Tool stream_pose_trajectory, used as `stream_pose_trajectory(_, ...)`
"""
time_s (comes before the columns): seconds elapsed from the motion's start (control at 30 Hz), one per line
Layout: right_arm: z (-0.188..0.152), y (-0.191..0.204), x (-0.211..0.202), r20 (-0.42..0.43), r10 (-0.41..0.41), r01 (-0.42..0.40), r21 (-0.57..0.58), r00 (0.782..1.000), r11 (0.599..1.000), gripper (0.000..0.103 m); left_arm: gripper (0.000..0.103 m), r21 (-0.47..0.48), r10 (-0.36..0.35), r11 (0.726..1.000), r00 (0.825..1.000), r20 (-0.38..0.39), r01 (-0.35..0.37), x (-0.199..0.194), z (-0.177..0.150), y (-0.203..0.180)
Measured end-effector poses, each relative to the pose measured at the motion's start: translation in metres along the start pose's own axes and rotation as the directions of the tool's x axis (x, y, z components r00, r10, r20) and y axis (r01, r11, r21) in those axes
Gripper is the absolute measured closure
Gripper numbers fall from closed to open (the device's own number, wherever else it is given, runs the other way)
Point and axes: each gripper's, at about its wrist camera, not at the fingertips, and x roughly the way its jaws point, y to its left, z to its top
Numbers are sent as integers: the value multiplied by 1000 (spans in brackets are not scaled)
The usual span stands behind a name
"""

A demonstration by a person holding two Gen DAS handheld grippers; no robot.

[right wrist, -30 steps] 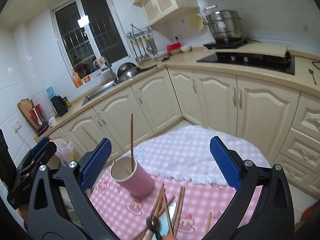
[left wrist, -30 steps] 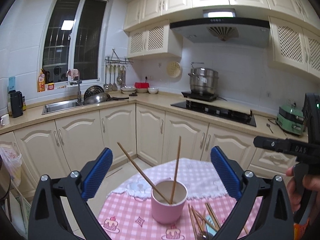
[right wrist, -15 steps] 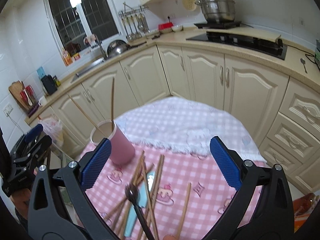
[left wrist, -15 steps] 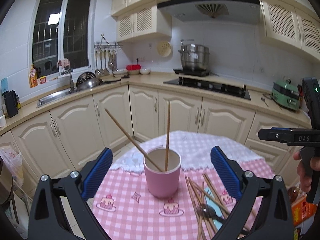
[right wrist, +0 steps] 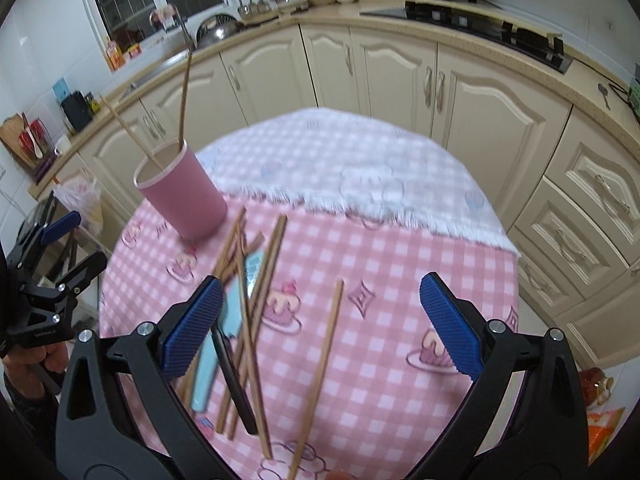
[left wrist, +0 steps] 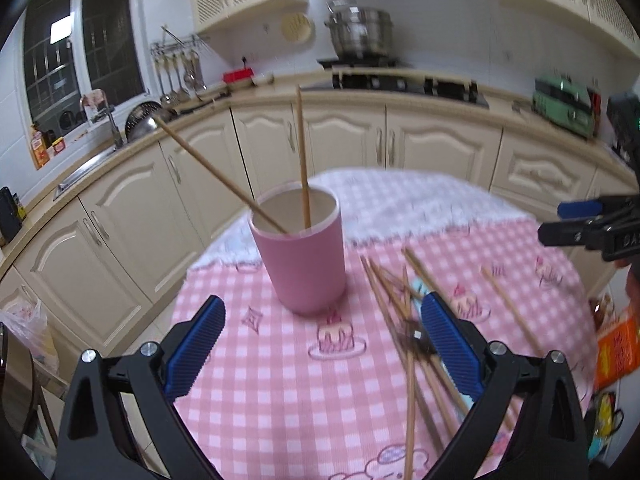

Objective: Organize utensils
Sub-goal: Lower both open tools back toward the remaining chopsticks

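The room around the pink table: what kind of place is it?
Most likely a home kitchen: a steel pot stands on a black cooktop, cream cabinets run under the counter, and a sink sits below the window.

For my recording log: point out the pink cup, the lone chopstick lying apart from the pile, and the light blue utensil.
pink cup (left wrist: 304,268), left wrist view, on its outer wall.
lone chopstick (right wrist: 326,354), right wrist view, mid-shaft.
light blue utensil (right wrist: 253,266), right wrist view, on its upper end among the chopsticks.
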Motion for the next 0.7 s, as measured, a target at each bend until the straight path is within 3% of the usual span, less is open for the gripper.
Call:
stream_pose_trajectory(0.43,-30,-7,32,-163,-13,8,-30,986,1000,7,7,72,-53,995,985,-162,66,32,-25,-21)
stream_pose_trajectory(0.7,-36,-4,52,-233,3,-12,-39,972,999,20,7,109,-46,991,970,-241,75,56,-33,-33)
